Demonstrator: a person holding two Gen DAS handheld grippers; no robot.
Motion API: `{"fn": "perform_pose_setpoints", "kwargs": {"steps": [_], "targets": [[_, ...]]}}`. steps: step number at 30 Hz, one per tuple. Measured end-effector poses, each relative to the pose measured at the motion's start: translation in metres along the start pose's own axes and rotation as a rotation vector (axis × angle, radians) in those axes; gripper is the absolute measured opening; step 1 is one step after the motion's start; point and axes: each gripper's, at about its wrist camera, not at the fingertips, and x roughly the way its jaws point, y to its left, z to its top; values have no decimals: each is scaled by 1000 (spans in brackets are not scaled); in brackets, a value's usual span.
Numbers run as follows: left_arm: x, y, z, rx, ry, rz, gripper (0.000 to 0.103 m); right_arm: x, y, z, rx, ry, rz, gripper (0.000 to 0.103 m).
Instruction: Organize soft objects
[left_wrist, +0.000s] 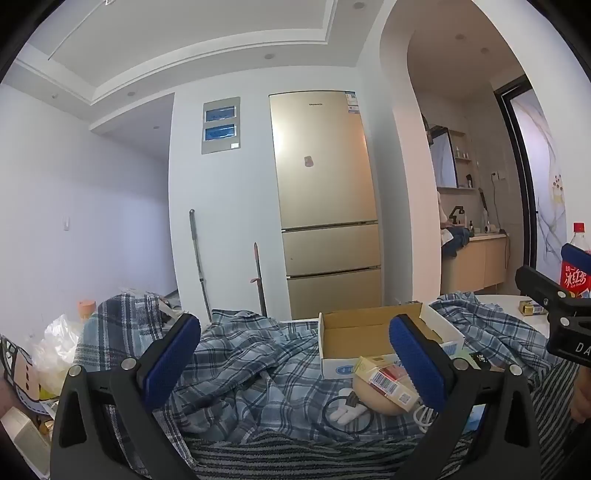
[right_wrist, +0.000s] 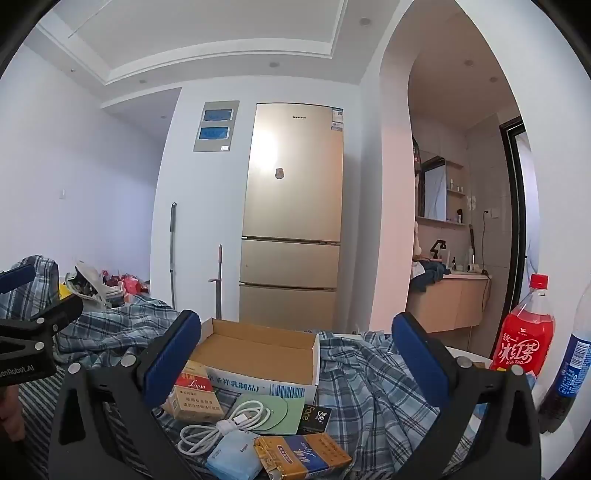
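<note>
In the left wrist view, the left gripper (left_wrist: 295, 354) has its two blue fingers spread wide, with nothing between them. Under it lies a blue plaid cloth (left_wrist: 236, 362), all rumpled, on a striped cover (left_wrist: 314, 454). There is open room over the cloth between the fingers. An open cardboard box (left_wrist: 369, 332) sits on the cloth toward the right. In front of it lie a tan round thing (left_wrist: 373, 398), a black cable loop (left_wrist: 343, 417) and a small barcode box (left_wrist: 388, 380), all close together. The right gripper (left_wrist: 554, 310) pokes in at the right edge. A plastic bag (left_wrist: 59, 343) sits at the left.

In the right wrist view, the right gripper (right_wrist: 295, 354) is spread wide too and holds nothing. Only here can you see a white cable (right_wrist: 229, 421), a green card (right_wrist: 284, 410), a pale blue packet (right_wrist: 232, 458) and an orange pack (right_wrist: 306, 454), crowded in front of the box (right_wrist: 258, 350). The plaid cloth (right_wrist: 369, 387) spreads to the right. A red bottle (right_wrist: 524, 332) reads "Ice Tea". The gold fridge (right_wrist: 291, 206) reads "Skyworth". A black pack (right_wrist: 316, 419) reads "Face".
</note>
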Motion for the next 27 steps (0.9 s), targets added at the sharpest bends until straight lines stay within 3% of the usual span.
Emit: {"fn": "perform_pose_setpoints", "kwargs": {"steps": [5, 22, 27], "targets": [[6, 7, -2, -19, 35, 30, 103, -5, -1, 0, 4, -4, -4, 103], [5, -7, 0, 30, 22, 16, 103, -4, 7, 3, -39, 4, -7, 103], [11, -7, -1, 31, 58, 16, 103, -4, 10, 3, -57, 6, -3, 103]]}}
